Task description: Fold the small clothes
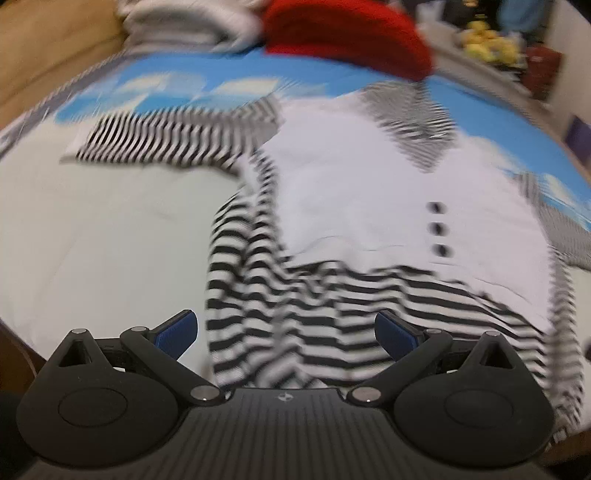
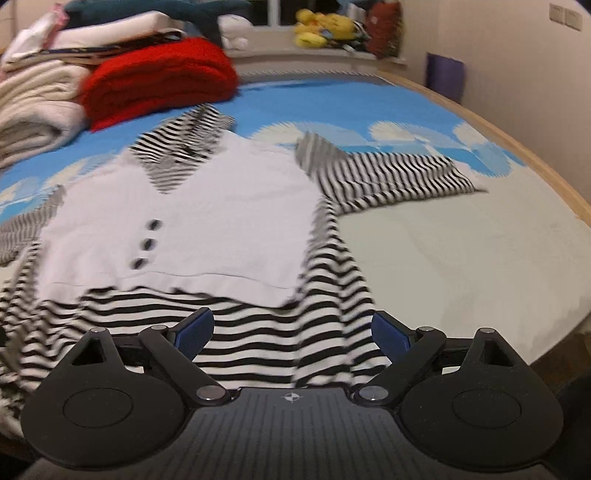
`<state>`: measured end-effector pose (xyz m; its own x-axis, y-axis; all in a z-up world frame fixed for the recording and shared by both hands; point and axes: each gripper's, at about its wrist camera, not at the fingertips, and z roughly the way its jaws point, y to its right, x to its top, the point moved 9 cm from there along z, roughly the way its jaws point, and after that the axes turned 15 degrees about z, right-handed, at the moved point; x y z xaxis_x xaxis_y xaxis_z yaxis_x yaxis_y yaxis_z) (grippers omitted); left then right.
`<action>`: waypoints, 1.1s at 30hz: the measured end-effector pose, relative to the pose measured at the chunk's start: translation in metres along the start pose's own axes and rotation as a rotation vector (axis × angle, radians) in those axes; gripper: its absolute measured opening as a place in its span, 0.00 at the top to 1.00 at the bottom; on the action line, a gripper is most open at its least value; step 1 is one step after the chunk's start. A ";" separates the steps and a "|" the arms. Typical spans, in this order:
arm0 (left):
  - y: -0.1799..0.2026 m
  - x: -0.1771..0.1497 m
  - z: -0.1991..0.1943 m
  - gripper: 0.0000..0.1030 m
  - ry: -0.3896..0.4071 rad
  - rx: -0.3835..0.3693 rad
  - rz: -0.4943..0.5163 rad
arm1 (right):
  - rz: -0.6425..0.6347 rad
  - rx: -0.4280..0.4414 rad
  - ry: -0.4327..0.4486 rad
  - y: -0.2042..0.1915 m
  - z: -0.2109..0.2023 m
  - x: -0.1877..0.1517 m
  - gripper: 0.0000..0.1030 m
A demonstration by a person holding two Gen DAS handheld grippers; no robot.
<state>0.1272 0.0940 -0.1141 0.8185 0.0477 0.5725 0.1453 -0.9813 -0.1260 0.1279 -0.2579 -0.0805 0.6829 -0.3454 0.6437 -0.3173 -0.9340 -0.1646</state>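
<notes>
A small dress with a white vest front, three dark buttons and black-and-white striped sleeves and skirt lies spread flat on the bed, seen in the left wrist view [image 1: 369,192] and the right wrist view [image 2: 221,214]. My left gripper [image 1: 286,332] is open and empty, just above the striped hem at the dress's left side. My right gripper [image 2: 291,330] is open and empty, just above the striped hem at its right side. One striped sleeve [image 2: 399,177] stretches out to the right; the other [image 1: 166,144] to the left.
A folded red knit [image 2: 159,81] and a stack of folded pale clothes [image 2: 33,99] sit at the far end of the bed. The blue cloud-print sheet [image 2: 332,107] covers the bed. Its wooden edge [image 2: 517,147] runs along the right. Yellow plush toys [image 2: 325,26] sit on a ledge behind.
</notes>
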 end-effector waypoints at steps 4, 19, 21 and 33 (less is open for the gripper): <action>-0.021 -0.024 0.028 0.02 -0.144 0.064 -0.033 | 0.026 -0.083 -0.058 0.020 0.030 -0.008 0.13; -0.023 -0.047 0.002 0.92 -0.144 -0.031 -0.112 | 0.018 -0.071 -0.146 0.031 0.048 -0.031 0.86; -0.024 -0.054 0.012 0.90 -0.192 -0.045 -0.117 | 0.014 -0.099 -0.152 0.038 0.051 -0.032 0.87; -0.011 -0.004 -0.033 0.64 0.044 -0.053 -0.009 | -0.027 -0.030 0.012 0.020 0.026 -0.006 0.49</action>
<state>0.1040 0.0988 -0.0880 0.7919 0.0498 0.6086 0.1224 -0.9894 -0.0783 0.1345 -0.2769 -0.1074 0.6836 -0.3192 0.6564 -0.3190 -0.9395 -0.1247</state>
